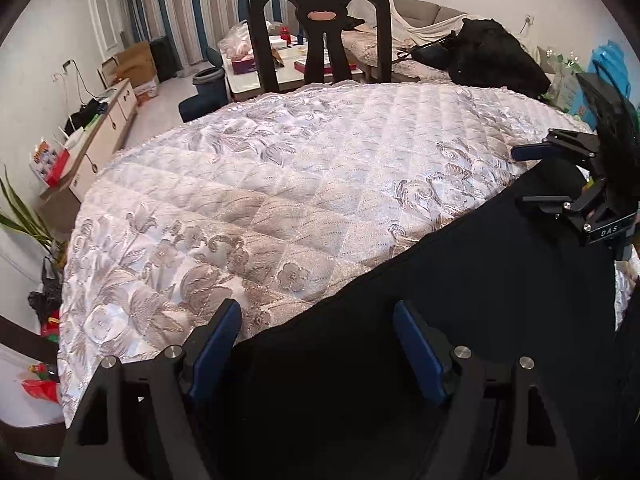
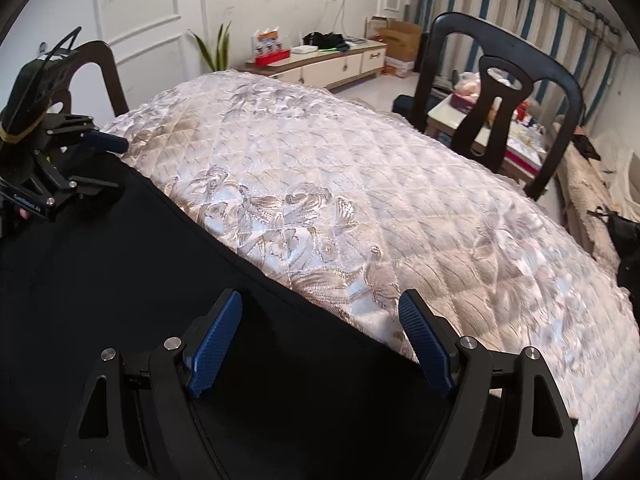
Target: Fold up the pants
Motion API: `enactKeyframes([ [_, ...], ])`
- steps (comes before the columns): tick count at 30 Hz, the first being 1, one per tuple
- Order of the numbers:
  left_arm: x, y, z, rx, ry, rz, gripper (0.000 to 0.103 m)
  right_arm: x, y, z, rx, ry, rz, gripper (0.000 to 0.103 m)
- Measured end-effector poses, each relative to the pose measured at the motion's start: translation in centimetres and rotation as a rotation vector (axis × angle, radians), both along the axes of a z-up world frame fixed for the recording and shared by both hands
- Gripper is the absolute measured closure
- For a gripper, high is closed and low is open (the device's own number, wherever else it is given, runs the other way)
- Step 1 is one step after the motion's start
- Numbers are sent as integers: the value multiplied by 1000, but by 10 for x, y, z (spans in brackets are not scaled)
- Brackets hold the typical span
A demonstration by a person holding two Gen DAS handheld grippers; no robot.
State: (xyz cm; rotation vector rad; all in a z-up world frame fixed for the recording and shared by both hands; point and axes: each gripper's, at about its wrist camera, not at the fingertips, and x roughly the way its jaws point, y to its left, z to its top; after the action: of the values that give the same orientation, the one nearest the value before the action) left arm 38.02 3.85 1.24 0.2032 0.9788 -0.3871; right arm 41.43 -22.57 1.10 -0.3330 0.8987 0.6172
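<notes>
Black pants lie flat on a round table with a quilted floral cloth; they also show in the right wrist view. My left gripper is open, its blue pads spread over the pants' straight edge. My right gripper is open over the same edge further along. Each gripper shows in the other's view: the right one at the far right, the left one at the far left, both open above the fabric.
A dark chair stands at the table's far side, also in the right wrist view. A second chair back rises behind the left gripper. A low cabinet, coffee table and sofa with a black bag stand beyond.
</notes>
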Motion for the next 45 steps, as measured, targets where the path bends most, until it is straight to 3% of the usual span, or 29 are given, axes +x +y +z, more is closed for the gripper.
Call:
enactKeyframes([
  [9,6,-2,-4,-17,-6,-22,15,3,0,-2,28,25,12,24],
  [12,5,-7,-3,-8,0,-60,18,-4,0,0,35,14,21,38],
  [13,3,-8,-3,-12,-3,-73,24,-7,1,1,48,23,37,54],
  [14,1,-9,-3,-15,-7,-84,25,-12,2,2,46,13,42,61],
  [18,0,-9,-2,-15,-9,-89,28,-25,2,2,38,5,70,80],
  [19,0,-10,-2,-14,-9,-100,35,-26,1,3,43,11,72,84],
  [22,-7,-18,1,-13,-20,-184,59,-26,-2,3,55,21,70,86],
  [24,-10,-21,1,6,-38,-204,59,-25,-2,3,60,18,65,86],
  [28,-8,-18,0,-36,-31,-193,62,-25,-5,2,85,15,42,87],
  [30,-12,-18,0,-37,-47,-199,71,-27,-3,3,76,1,30,88],
  [31,-15,-20,1,-36,-53,-209,84,-29,-3,4,66,-10,25,92],
  [32,-19,-22,2,-30,-58,-214,89,-33,-3,5,57,-21,17,94],
  [35,-28,-28,4,30,-89,-210,93,-44,-5,12,62,-53,-3,97],
  [45,-77,-31,34,65,-187,-209,94,-98,-9,43,62,-175,-45,97],
])
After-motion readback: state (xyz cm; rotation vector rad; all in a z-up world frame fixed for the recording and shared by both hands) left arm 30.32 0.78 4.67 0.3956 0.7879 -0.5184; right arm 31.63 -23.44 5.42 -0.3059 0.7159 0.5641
